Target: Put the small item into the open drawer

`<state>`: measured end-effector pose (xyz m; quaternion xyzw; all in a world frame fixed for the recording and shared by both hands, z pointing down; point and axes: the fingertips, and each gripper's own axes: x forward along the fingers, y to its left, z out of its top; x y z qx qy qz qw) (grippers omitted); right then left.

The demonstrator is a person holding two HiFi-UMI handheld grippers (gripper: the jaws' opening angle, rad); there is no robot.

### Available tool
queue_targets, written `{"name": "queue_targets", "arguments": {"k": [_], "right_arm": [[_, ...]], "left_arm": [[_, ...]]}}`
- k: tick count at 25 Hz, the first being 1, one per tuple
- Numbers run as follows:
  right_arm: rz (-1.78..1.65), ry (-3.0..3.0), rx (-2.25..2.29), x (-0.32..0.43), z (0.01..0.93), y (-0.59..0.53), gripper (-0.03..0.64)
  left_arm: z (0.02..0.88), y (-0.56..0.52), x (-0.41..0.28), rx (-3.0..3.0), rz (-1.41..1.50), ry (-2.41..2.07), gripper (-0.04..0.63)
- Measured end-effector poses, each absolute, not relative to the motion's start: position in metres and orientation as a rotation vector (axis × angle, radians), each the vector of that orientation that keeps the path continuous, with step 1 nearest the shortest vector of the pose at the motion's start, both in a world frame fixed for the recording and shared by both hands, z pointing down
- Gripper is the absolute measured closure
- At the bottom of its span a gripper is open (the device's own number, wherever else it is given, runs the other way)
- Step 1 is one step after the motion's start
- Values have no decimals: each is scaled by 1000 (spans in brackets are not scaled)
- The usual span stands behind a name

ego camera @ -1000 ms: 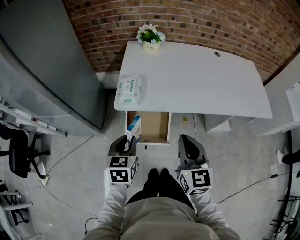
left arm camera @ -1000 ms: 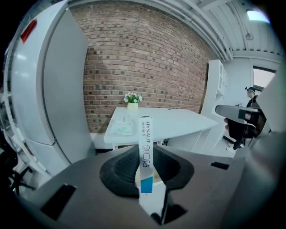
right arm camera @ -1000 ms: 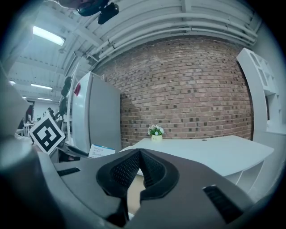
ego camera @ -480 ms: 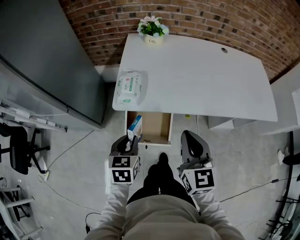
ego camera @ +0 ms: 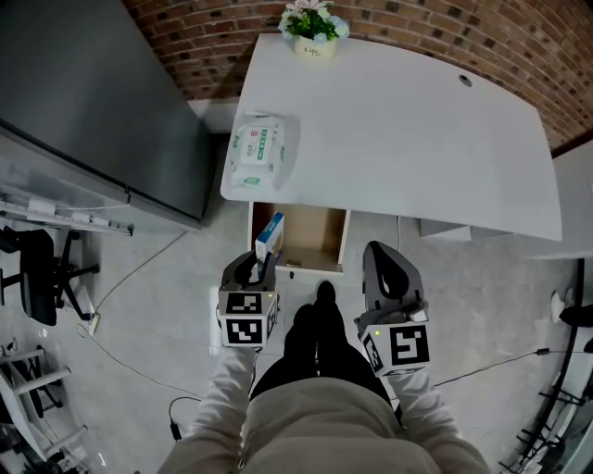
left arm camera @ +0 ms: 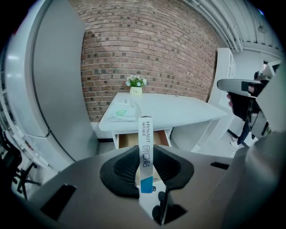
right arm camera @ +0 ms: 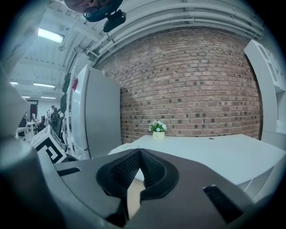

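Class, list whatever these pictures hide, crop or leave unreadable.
Drawer rear: head view, under the desk edge.
Drawer inside: left gripper view, blocked by the small box in the left gripper.
Wipes pack print: head view, too small.
Flowers: head view, cropped by top edge.

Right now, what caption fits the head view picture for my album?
Left gripper holds a small blue-and-white box by the open drawer under the white desk; right gripper shut, empty.
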<state>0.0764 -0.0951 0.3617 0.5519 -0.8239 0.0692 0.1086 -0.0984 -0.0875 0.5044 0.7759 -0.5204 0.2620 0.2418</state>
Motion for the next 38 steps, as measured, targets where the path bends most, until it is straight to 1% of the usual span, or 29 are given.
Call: {"name": "queue_targets", "arguments": {"k": [18,28,38], "right_arm": [[220,-2414,1620,74,376,-118,591],[220,-2395,1576,67,395,-122,591],[257,-2385,1537,66,414,-125,591]], "left_arm": [[605,-112,-92,1995,843,-1363,492],[653,-128,-102,1888,862,-1401,492],[699,-141,-99,1825,954,-1364,492]]}}
